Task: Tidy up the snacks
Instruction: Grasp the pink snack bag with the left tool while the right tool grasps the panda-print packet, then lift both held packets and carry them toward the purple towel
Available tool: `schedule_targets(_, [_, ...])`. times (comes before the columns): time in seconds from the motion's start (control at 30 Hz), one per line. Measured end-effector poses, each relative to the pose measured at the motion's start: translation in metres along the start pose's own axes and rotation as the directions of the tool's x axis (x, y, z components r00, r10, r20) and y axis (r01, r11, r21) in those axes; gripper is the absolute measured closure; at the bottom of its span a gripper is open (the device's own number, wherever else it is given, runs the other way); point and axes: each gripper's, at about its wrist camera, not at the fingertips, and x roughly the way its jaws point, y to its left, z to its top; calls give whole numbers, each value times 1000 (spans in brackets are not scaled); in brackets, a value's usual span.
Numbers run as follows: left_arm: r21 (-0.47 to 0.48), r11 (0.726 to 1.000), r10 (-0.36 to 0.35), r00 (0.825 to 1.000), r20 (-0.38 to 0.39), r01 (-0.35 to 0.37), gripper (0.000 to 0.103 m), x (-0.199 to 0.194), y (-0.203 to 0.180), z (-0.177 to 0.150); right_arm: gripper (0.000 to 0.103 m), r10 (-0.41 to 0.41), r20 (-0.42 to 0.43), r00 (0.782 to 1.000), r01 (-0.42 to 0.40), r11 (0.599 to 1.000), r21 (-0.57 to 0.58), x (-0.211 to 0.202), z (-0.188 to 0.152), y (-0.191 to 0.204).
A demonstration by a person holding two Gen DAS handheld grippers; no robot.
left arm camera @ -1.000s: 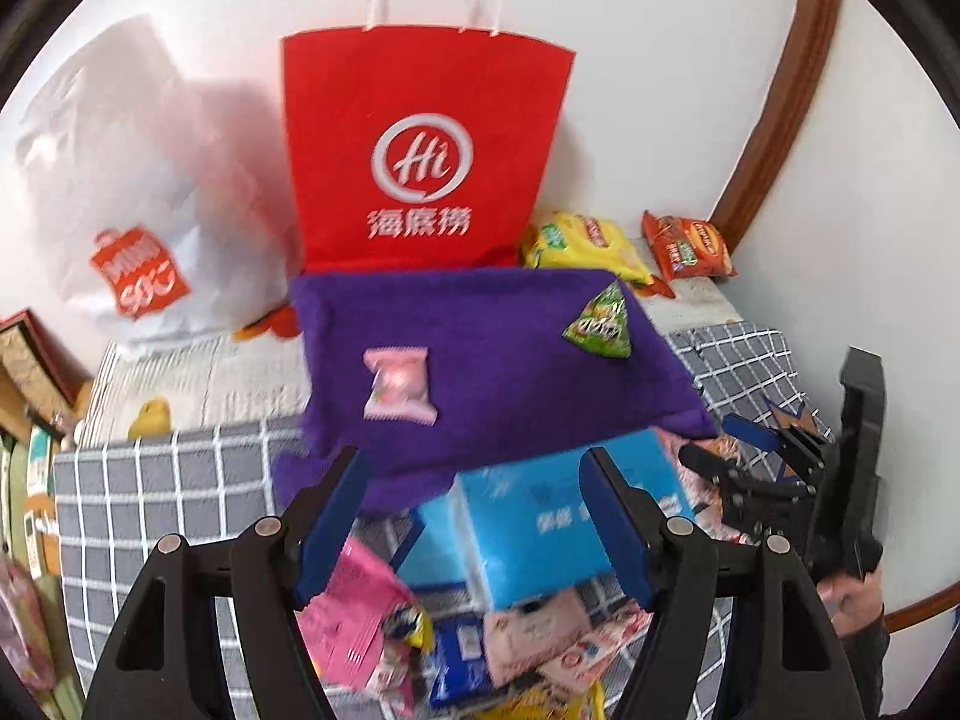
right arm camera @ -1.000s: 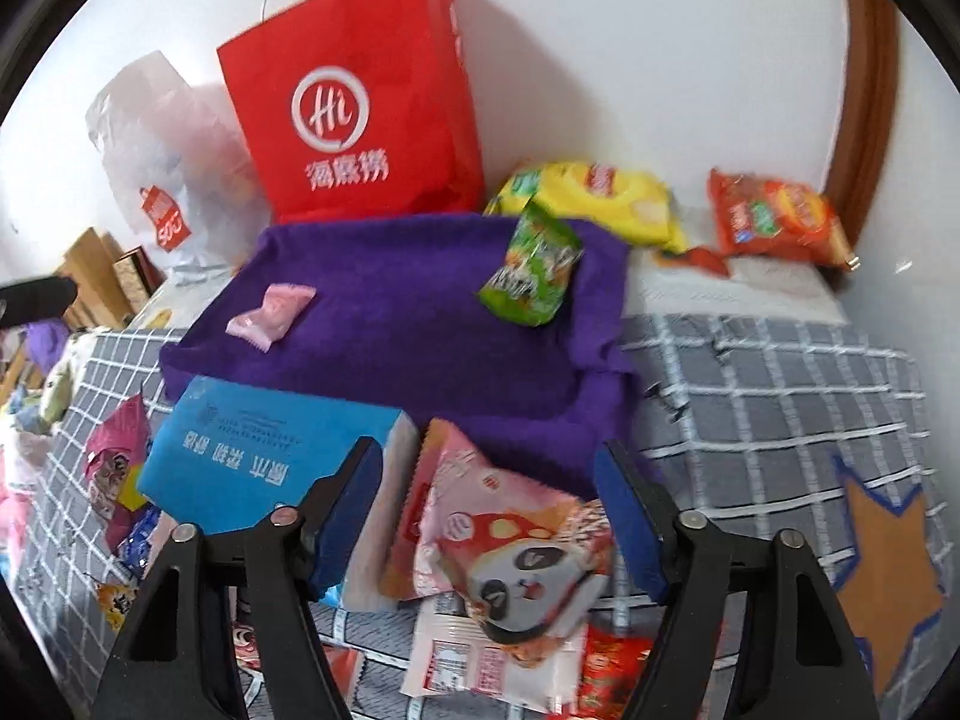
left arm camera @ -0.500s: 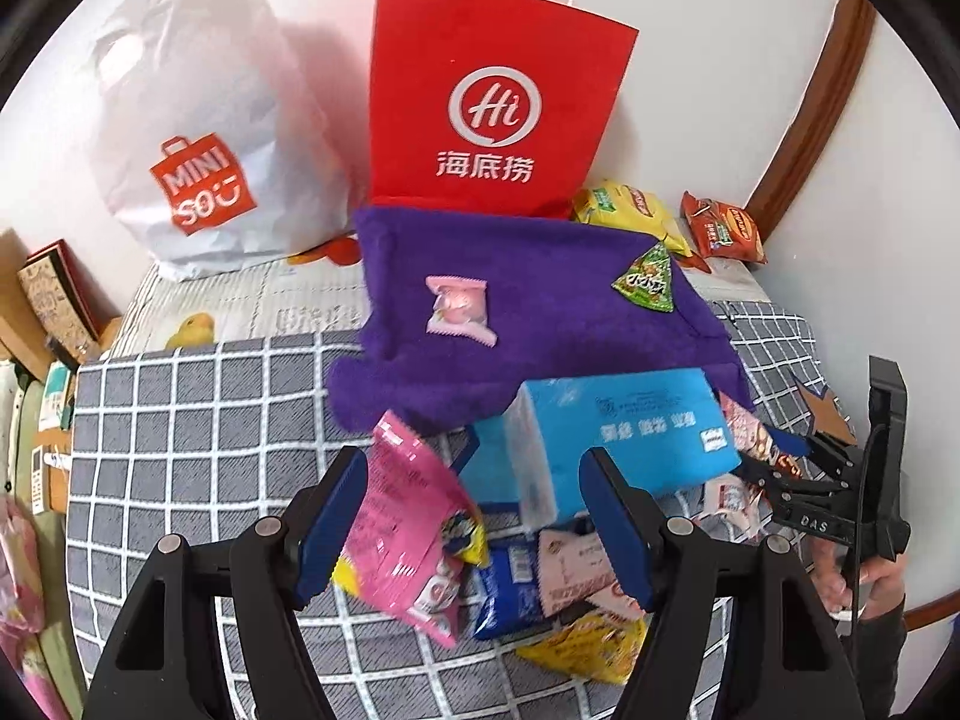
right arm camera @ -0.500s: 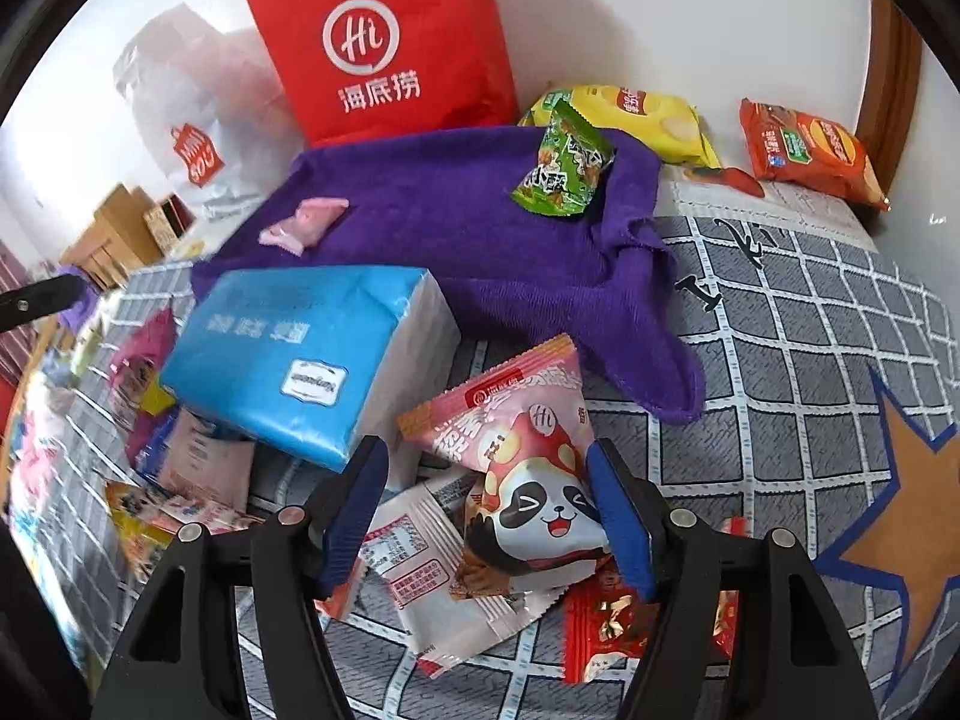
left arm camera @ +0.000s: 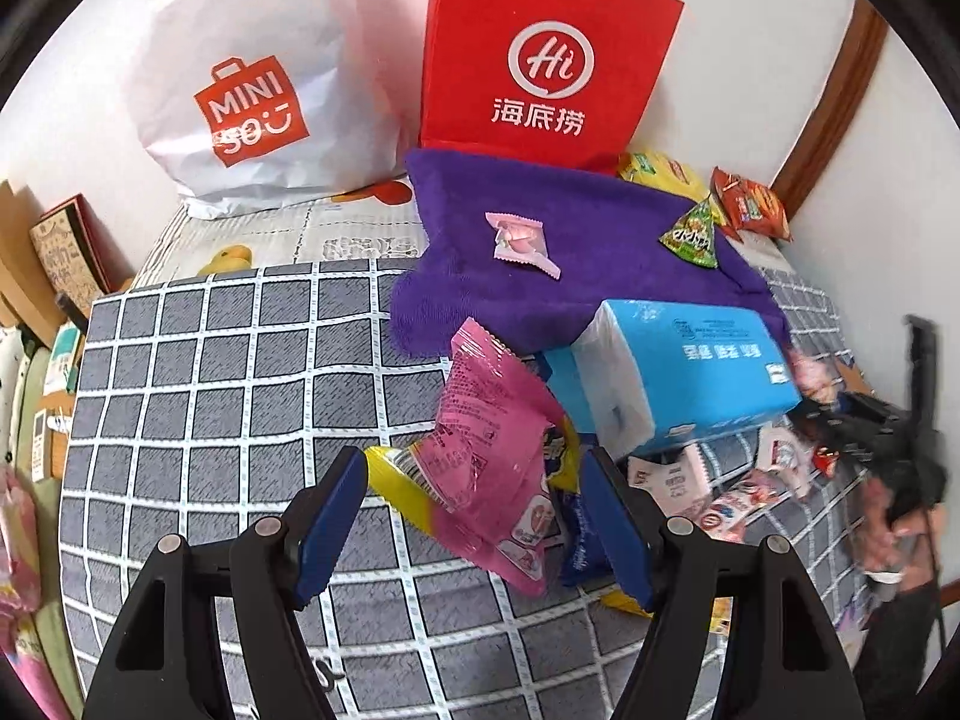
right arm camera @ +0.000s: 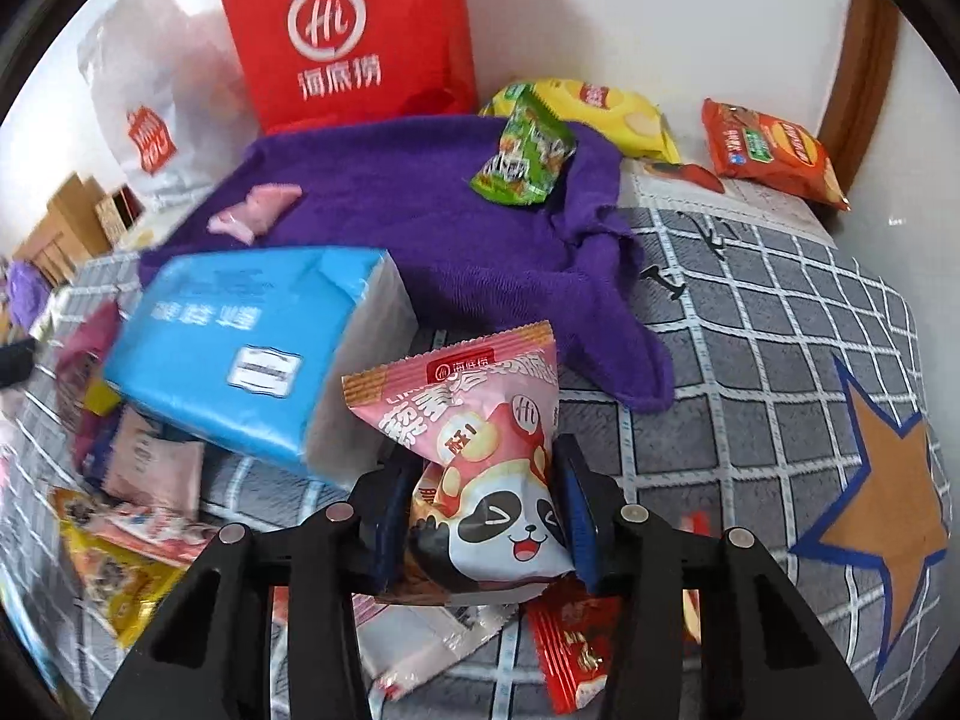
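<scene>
Right gripper (right arm camera: 480, 519) clenched on panda snack packet (right arm camera: 480, 480), both blue pads pressed against its sides, red sachet (right arm camera: 573, 642) and white wrapper (right arm camera: 420, 642) lying just below the fingers. Left gripper (left arm camera: 474, 522) spread wide, fingers clear on either side of pink snack bag (left arm camera: 486, 444) resting on grey checked cloth (left arm camera: 228, 396). Beyond both sets of fingers: blue tissue pack (left arm camera: 690, 378), then purple towel (left arm camera: 600, 240) carrying small pink candy (left arm camera: 522, 240) and green packet (right arm camera: 525, 156), red paper bag (left arm camera: 540, 60) farthest back.
</scene>
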Motion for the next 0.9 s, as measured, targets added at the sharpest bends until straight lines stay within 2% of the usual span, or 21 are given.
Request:
schedule_targets(0.17, [47, 999, 26, 999, -38, -24, 32, 25, -6, 0, 59, -27, 39, 999, 27, 1000, -4, -30, -13, 4])
schedule_targets(0.27, [73, 995, 77, 995, -68, -72, 31, 46, -11, -1, 59, -22, 49, 999, 21, 1000, 10, -44, -24, 4])
schedule_targets(0.33, [78, 995, 65, 997, -34, -62, 30, 47, -14, -2, 59, -6, 49, 999, 5, 1000, 26, -51, -31, 5])
schedule_targets(0.43, [76, 996, 38, 998, -43, -35, 33, 49, -14, -2, 59, 34, 56, 998, -37, 998, 51, -61, -36, 8])
schedule_targets(0.6, [40, 999, -21, 999, -50, 23, 50, 49, -8, 0, 59, 40, 81, 996, -44, 998, 52, -73, -38, 19])
schedule_targets(0.8, [-18, 995, -96, 994, -59, 96, 54, 43, 4, -7, 59, 44, 88, 995, -48, 998, 41, -77, -38, 30])
schedule_targets(0.9, [-32, 994, -106, 993, -49, 104, 54, 35, 7, -13, 59, 40, 92, 995, -43, 998, 36, -80, -39, 34])
